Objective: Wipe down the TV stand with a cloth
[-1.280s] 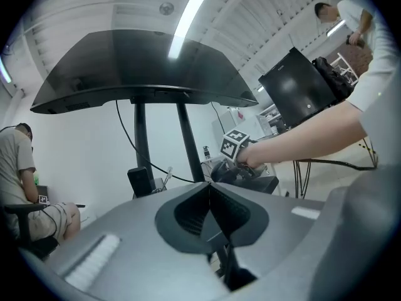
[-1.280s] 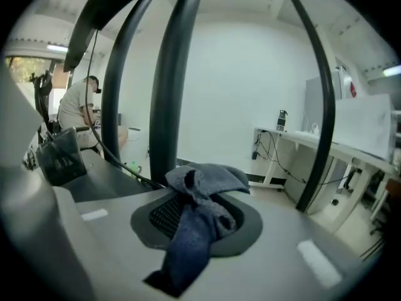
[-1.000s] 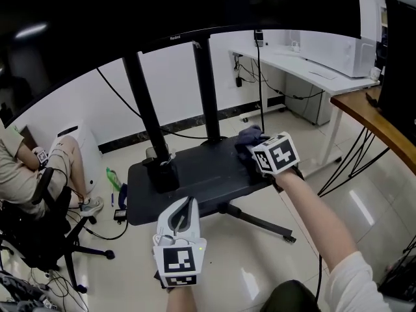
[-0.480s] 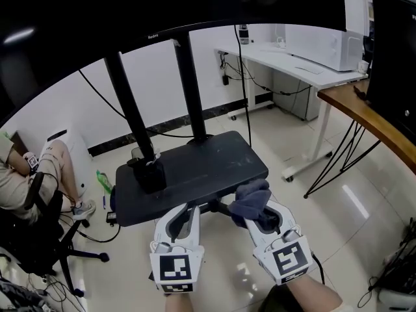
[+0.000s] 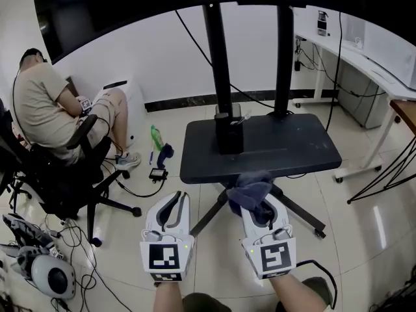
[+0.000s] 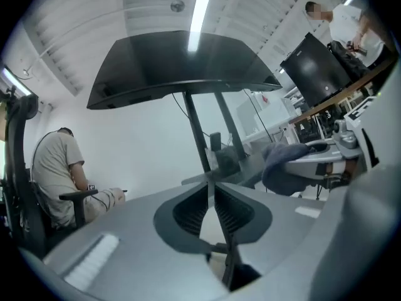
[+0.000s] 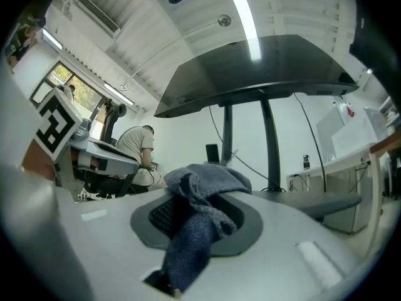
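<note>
Both grippers are held low, side by side, level, fingers pointing forward at the TV stand [image 5: 273,149]. Left gripper [image 5: 177,201]: fingers pressed together with nothing between them, just short of the stand's front edge. Right gripper [image 5: 257,199]: fingers pinching the blue cloth [image 5: 249,188], which is bunched over the tips at the front edge. Can't tell if the cloth touches the stand.

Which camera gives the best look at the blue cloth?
The right gripper view: the cloth fills the centre, bunched between the right gripper's shut jaws. The head view shows it smaller, from above; the left gripper view catches only a side glimpse.
</note>
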`<state>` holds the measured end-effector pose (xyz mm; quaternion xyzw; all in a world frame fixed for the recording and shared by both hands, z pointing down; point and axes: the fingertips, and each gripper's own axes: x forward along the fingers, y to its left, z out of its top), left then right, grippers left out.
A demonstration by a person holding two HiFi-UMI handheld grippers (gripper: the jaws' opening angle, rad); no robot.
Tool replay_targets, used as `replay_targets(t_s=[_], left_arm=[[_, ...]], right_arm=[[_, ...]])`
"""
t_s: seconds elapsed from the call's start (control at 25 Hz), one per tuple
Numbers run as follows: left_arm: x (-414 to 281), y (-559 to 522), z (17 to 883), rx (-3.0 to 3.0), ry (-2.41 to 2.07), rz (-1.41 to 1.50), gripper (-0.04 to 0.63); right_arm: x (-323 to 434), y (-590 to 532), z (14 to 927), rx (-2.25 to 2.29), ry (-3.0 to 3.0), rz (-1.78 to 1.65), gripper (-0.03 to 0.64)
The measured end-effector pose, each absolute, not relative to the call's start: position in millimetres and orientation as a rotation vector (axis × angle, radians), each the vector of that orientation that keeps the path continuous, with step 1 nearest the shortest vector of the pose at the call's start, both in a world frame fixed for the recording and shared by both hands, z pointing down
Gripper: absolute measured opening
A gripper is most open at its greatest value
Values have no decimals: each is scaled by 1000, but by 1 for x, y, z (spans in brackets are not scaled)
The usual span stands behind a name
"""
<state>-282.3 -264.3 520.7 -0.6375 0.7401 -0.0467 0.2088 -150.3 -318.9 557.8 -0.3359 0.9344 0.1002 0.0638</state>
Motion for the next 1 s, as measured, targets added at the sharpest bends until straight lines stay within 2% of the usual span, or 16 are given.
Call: replay_targets(t_s=[0.2,0.32,0.68,0.88,1.0], left_arm=[[-323,-284,614,-1869,2108,-119,110],[-347,-301,650,-1905,2150,-82,110],[-390,-349,651,-1850,2172,-61,112],[-394,-353,651,-1857,2131,-65,112],[-396,-365,673,-1899,2115,-87,110]], right_arm=[[-212,-346,638,-985,2761,454,94],[-240,-371,685,-1016,2795,424,94],[-305,-528,691,-1139,2783,466,94],[-321,-553,661,-1158,2757,479,94],[-334,-582,703,-1196,2825,429,94]])
